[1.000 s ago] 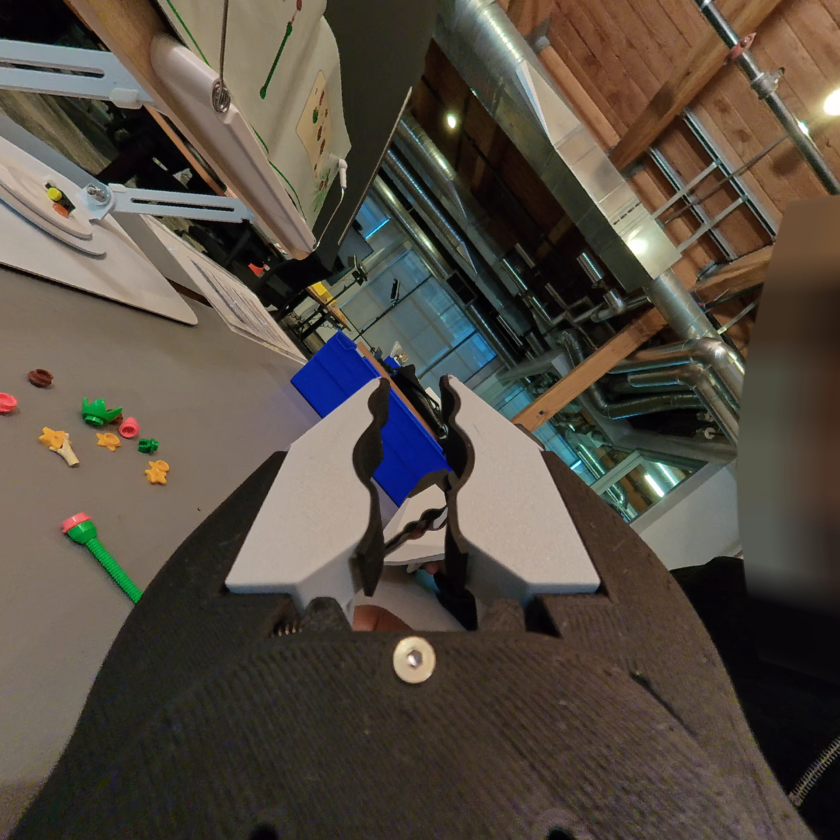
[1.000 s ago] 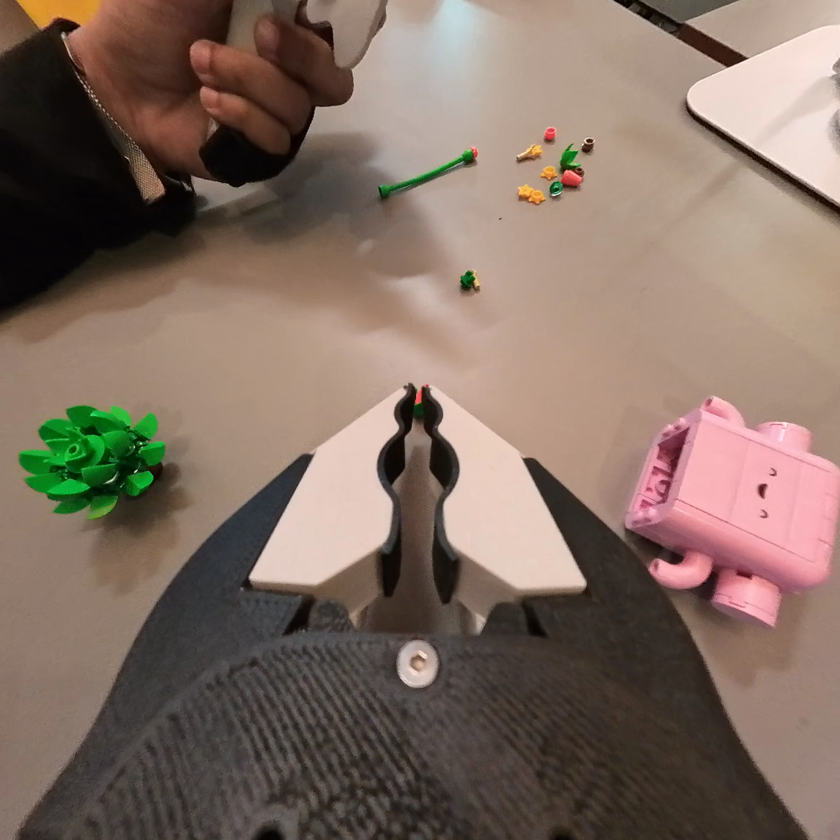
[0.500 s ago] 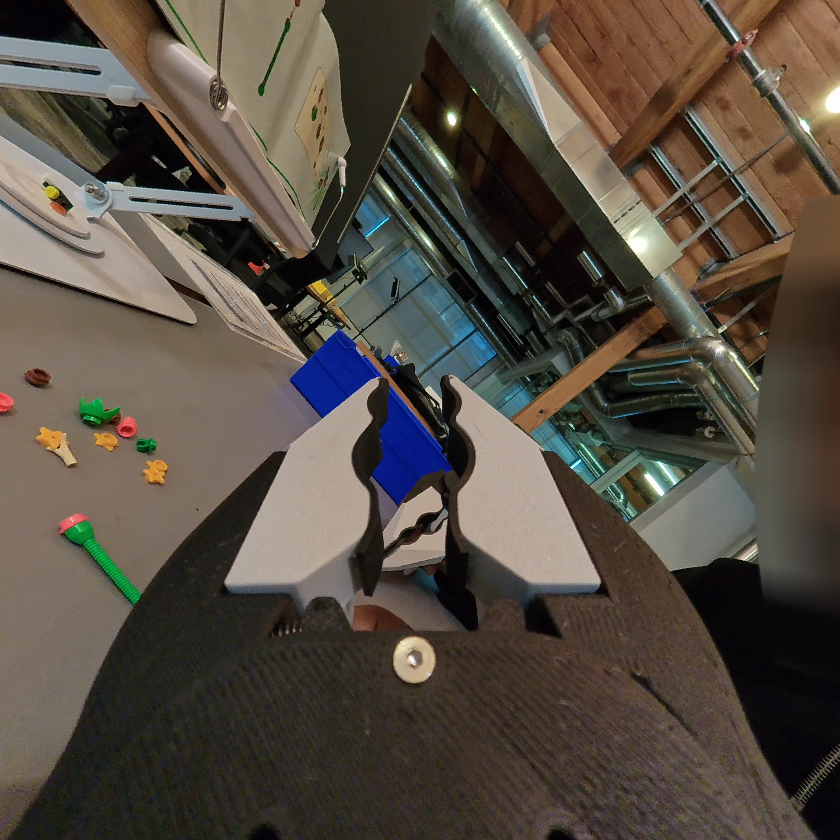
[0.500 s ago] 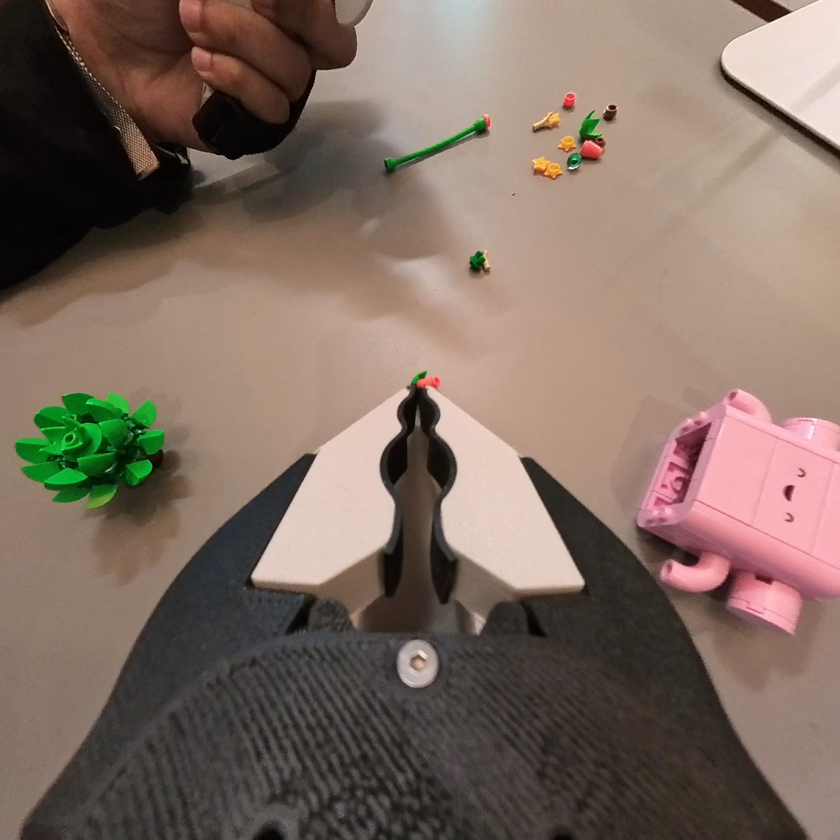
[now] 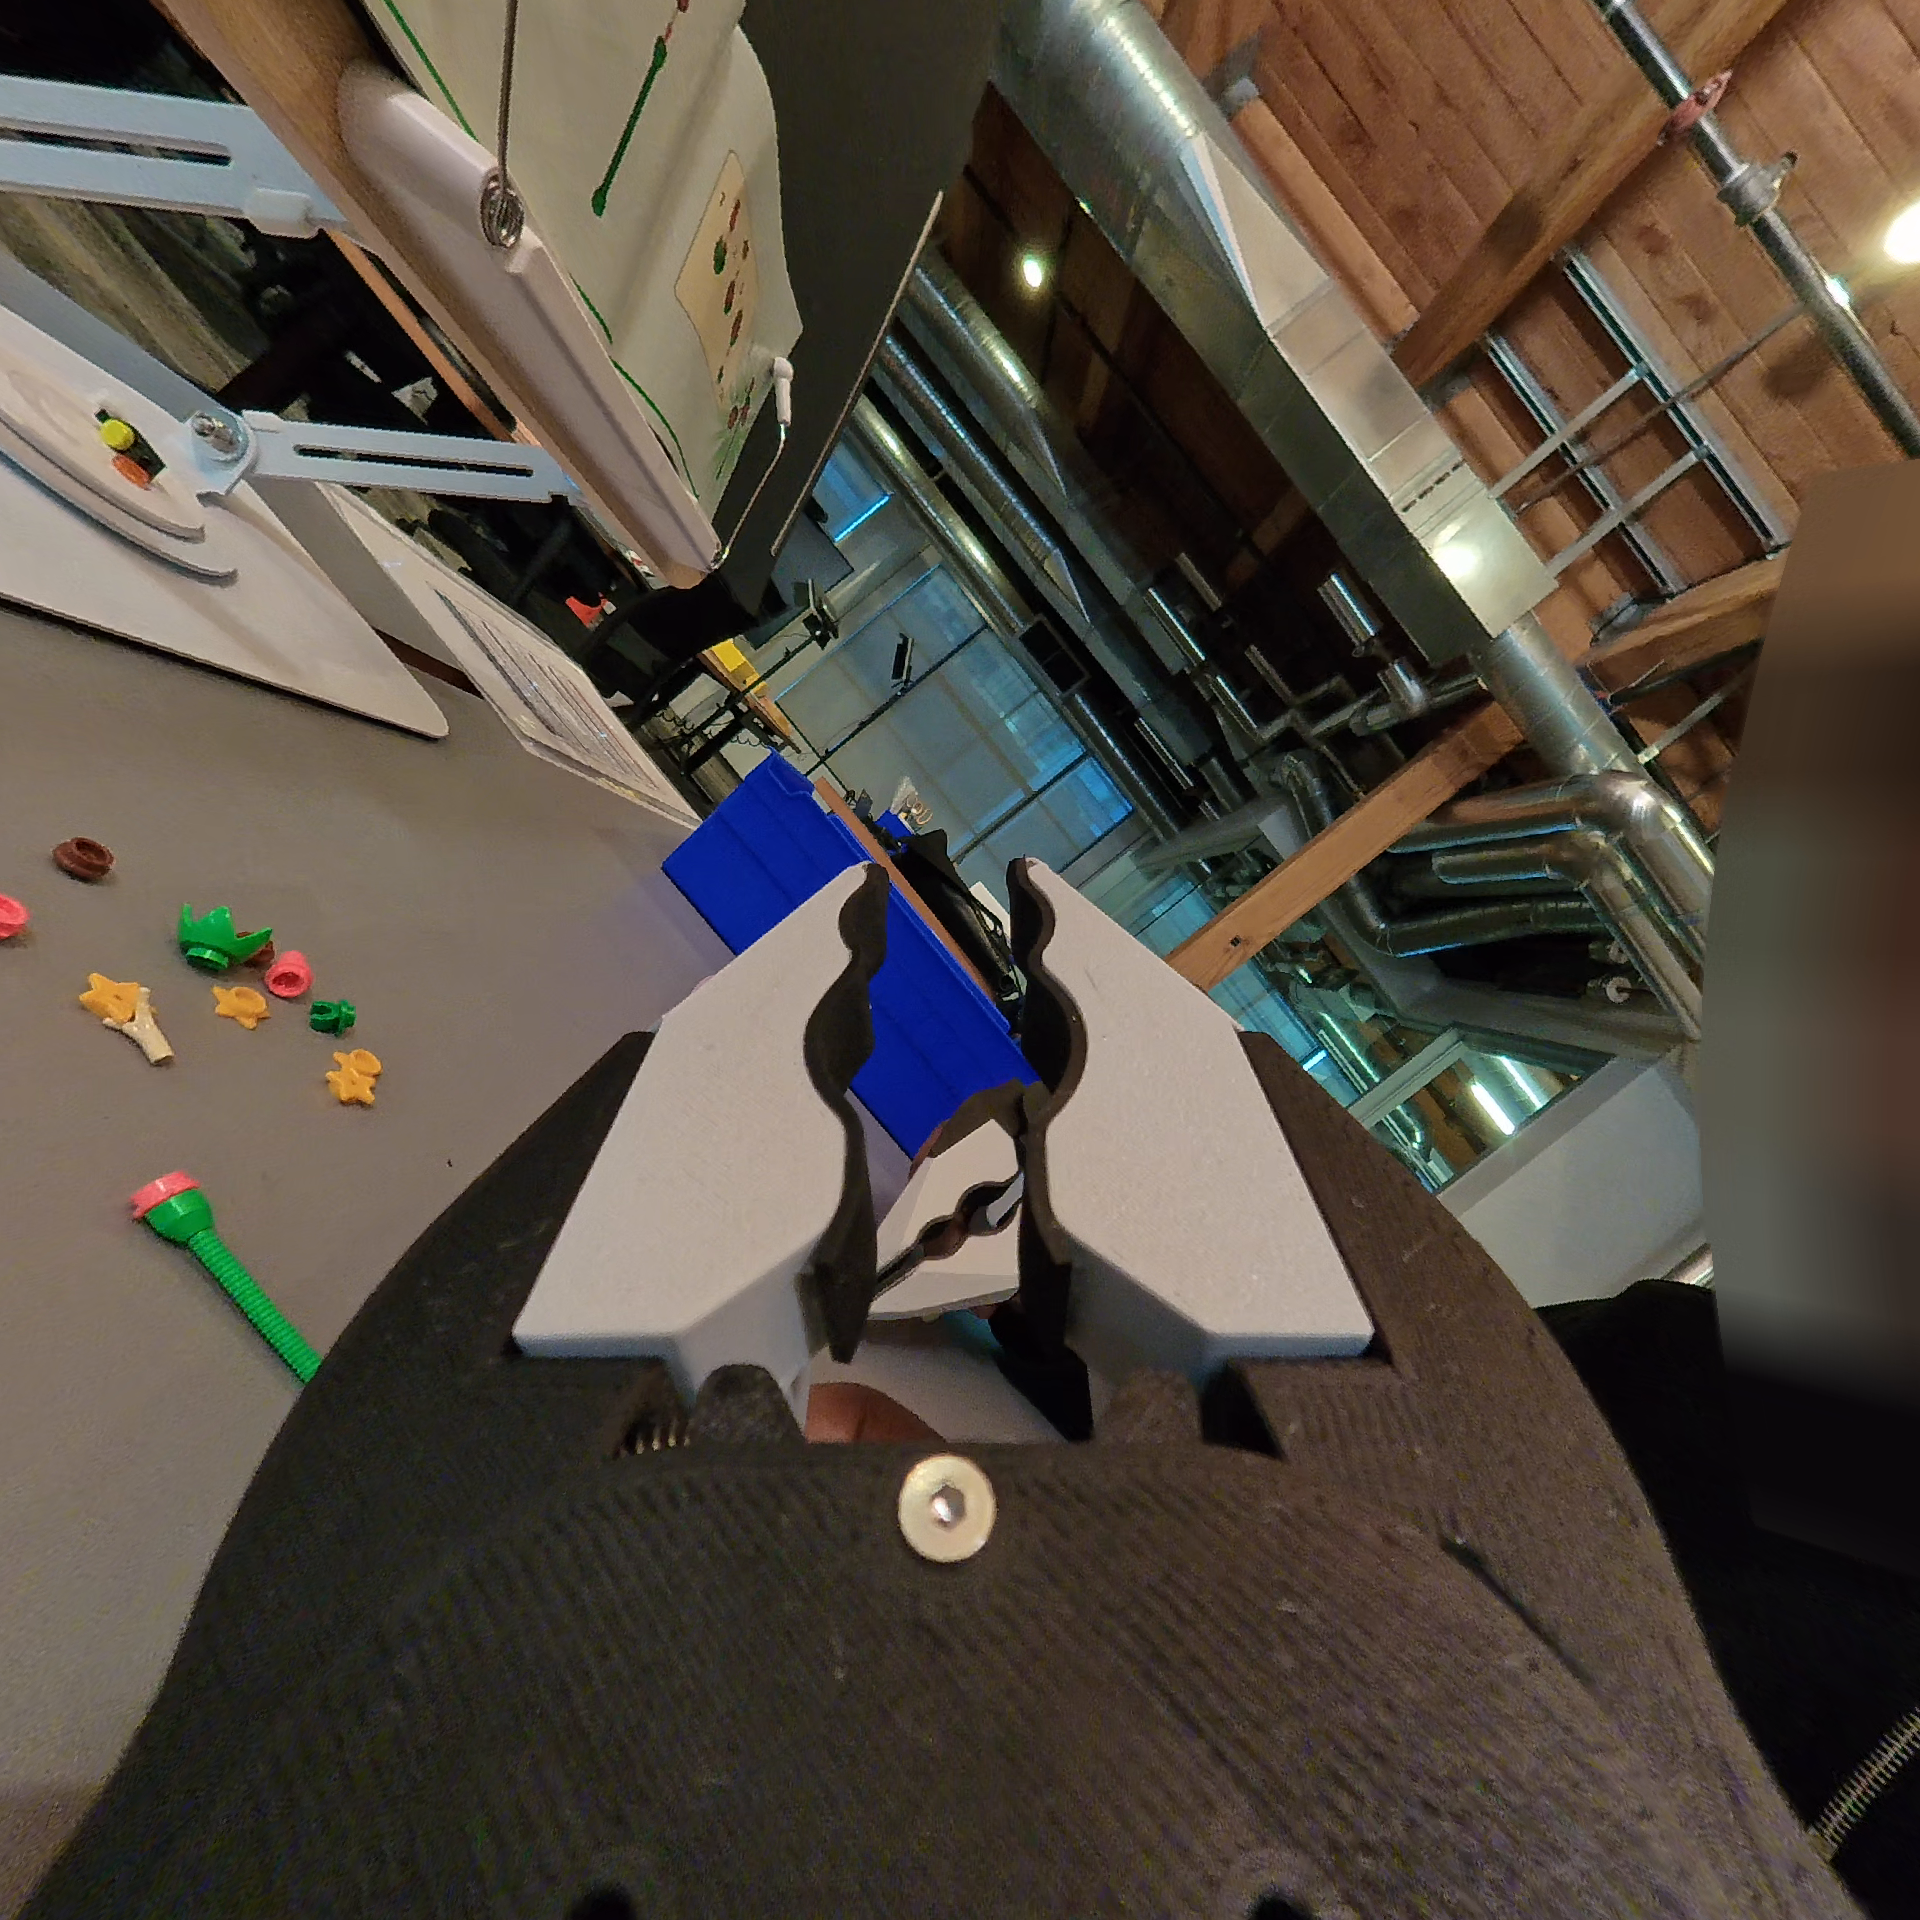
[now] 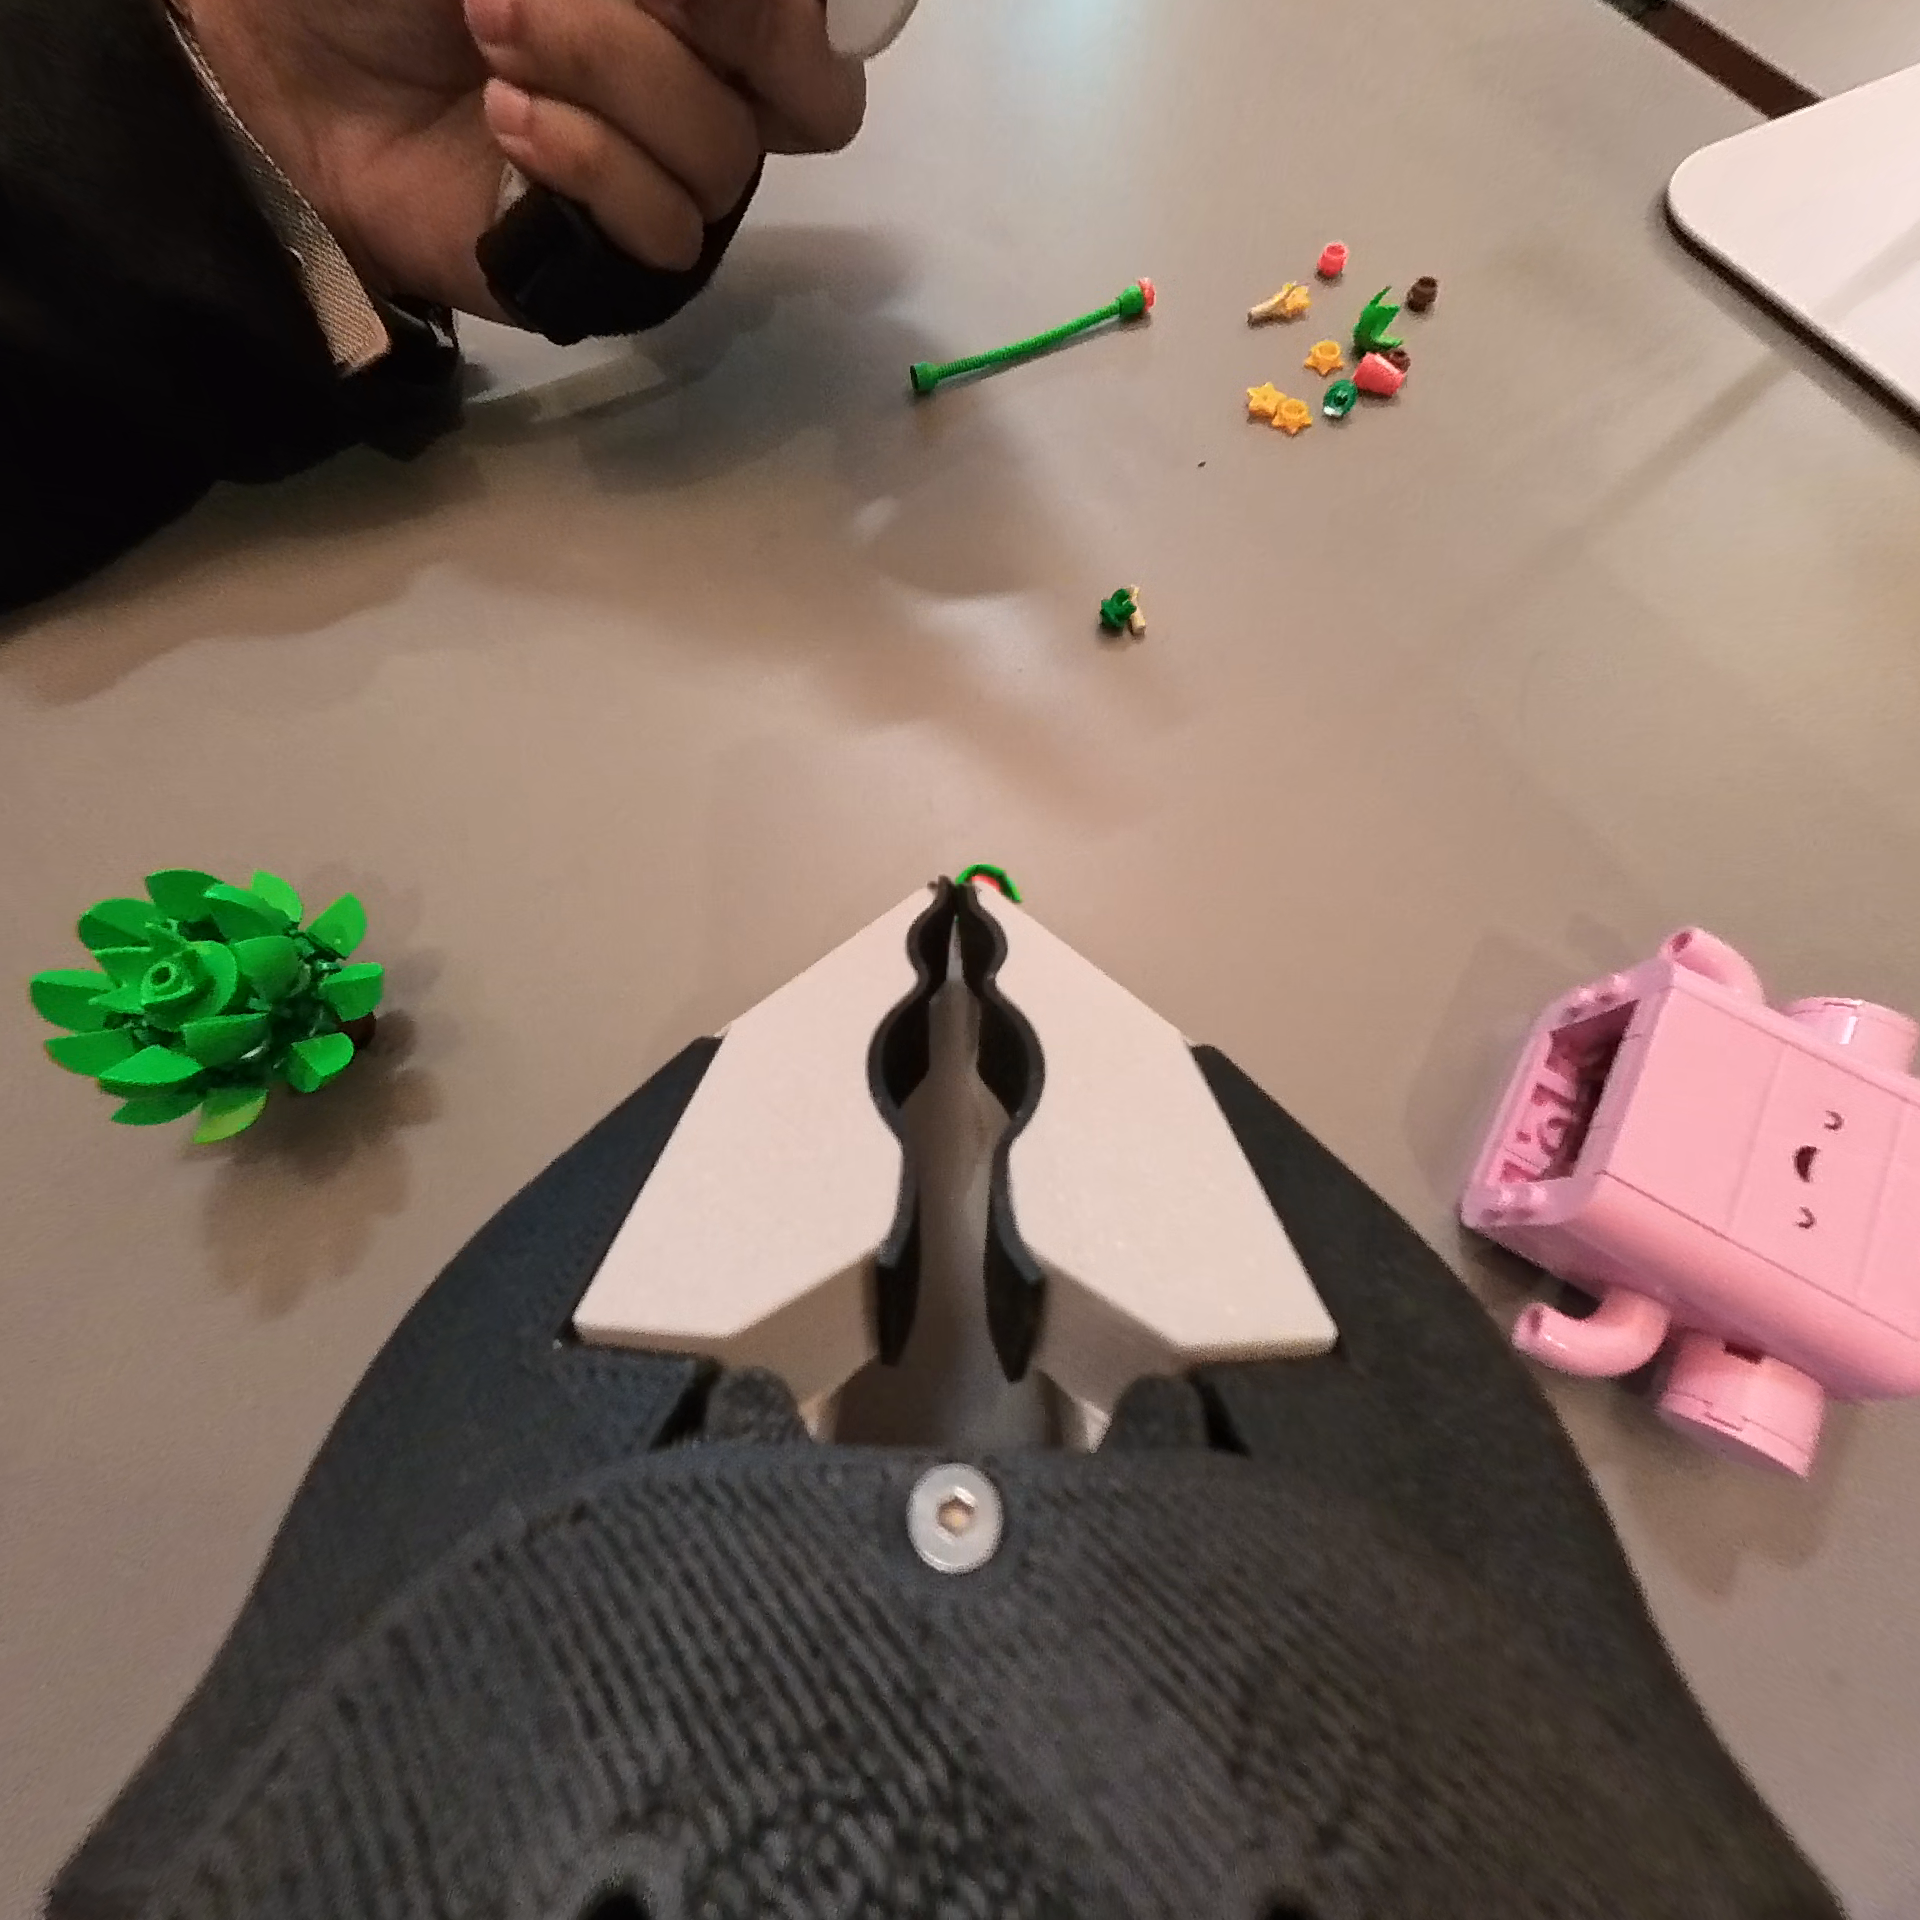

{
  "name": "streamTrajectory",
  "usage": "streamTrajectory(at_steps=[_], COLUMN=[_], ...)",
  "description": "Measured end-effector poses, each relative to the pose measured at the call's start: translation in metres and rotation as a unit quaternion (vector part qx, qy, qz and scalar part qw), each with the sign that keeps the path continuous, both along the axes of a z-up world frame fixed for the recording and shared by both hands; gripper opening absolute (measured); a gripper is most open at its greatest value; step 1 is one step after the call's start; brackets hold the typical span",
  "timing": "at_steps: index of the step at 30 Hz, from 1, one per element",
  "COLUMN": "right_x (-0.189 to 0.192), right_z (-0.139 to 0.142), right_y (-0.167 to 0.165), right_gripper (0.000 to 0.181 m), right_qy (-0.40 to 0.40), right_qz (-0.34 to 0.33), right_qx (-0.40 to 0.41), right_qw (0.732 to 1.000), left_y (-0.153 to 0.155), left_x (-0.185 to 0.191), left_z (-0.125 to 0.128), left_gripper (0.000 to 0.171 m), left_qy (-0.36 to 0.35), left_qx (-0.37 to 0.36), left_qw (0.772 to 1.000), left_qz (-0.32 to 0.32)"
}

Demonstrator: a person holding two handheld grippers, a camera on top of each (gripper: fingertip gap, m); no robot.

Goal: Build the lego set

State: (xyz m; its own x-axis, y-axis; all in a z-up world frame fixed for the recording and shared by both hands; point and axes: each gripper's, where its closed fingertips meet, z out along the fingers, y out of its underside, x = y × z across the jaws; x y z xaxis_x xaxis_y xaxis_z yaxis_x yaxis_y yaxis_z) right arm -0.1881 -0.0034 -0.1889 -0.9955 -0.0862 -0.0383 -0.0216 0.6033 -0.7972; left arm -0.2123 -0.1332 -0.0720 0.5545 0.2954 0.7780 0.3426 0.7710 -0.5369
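Note:
My right gripper [image 6: 951, 896] is shut on a small green and red lego piece [image 6: 985, 879] that sticks out at its tips, just above the grey table. A green leafy plant build [image 6: 203, 1003] lies to its left and a pink pot with a face [image 6: 1704, 1174] lies on its side to its right. A green stem with a pink tip [image 6: 1023, 348] and several loose small pieces [image 6: 1340, 353] lie farther ahead. My left gripper [image 5: 948, 873] is open and empty, tilted up toward the ceiling. The stem [image 5: 223, 1278] and loose pieces [image 5: 239, 977] show at its left.
A hand [image 6: 582, 135] holds the left gripper at the far left of the table. A lone green and tan piece [image 6: 1120, 611] lies mid-table. A white board [image 6: 1829, 218] sits at the far right. A blue bin [image 5: 831, 935] stands past the table edge. Spacing between my two grippers at the tips: around 20 cm. The stem [image 5: 223, 1278] sits 12 cm or so from the ends of my left fingers. My right wrist view [image 6: 1095, 307] looks at it from another angle.
My right gripper's jaws have closed from a narrow gap to fully shut on the small piece, and it has shifted slightly. The left gripper has stayed still.

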Motion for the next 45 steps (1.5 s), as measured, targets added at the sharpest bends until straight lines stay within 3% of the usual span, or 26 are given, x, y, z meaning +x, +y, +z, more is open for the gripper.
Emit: streamTrajectory(at_steps=[6, 20, 29, 34, 36, 39, 42, 45], right_x=[-0.006, -0.012, -0.023, -0.020, -0.020, -0.020, -0.020, -0.019], right_z=[0.011, 0.000, 0.006, 0.006, 0.004, 0.000, -0.003, -0.004], right_y=[0.002, 0.002, -0.002, -0.002, -0.002, -0.003, -0.003, -0.003], right_gripper=[0.001, 0.008, 0.007, 0.009, 0.009, 0.010, 0.011, 0.011], right_qy=[-0.031, -0.020, -0.118, -0.181, -0.197, -0.208, -0.211, -0.213], right_qz=[-0.012, -0.037, -0.105, -0.109, -0.109, -0.112, -0.114, -0.113], right_qx=[-0.031, 0.001, -0.020, -0.020, -0.014, -0.002, 0.007, 0.011], right_qw=[0.999, 0.999, 0.987, 0.977, 0.974, 0.972, 0.971, 0.970], left_y=[-0.001, -0.001, -0.001, 0.002, 0.012, 0.050, 0.093, 0.116], left_x=[0.000, 0.000, 0.000, 0.000, 0.001, 0.008, 0.019, 0.026], left_z=[0.001, 0.000, 0.000, 0.000, 0.000, -0.009, -0.033, -0.048], left_gripper=[0.024, 0.024, 0.024, 0.024, 0.027, 0.028, 0.028, 0.028], left_qy=[0.001, 0.000, -0.001, 0.001, 0.004, 0.000, -0.012, -0.017], left_qx=[0.003, 0.008, 0.012, 0.009, -0.015, -0.112, -0.244, -0.325], left_qw=[1.000, 1.000, 1.000, 1.000, 1.000, 0.989, 0.957, 0.927], left_qz=[0.001, -0.001, -0.003, -0.008, -0.026, -0.092, -0.159, -0.187])
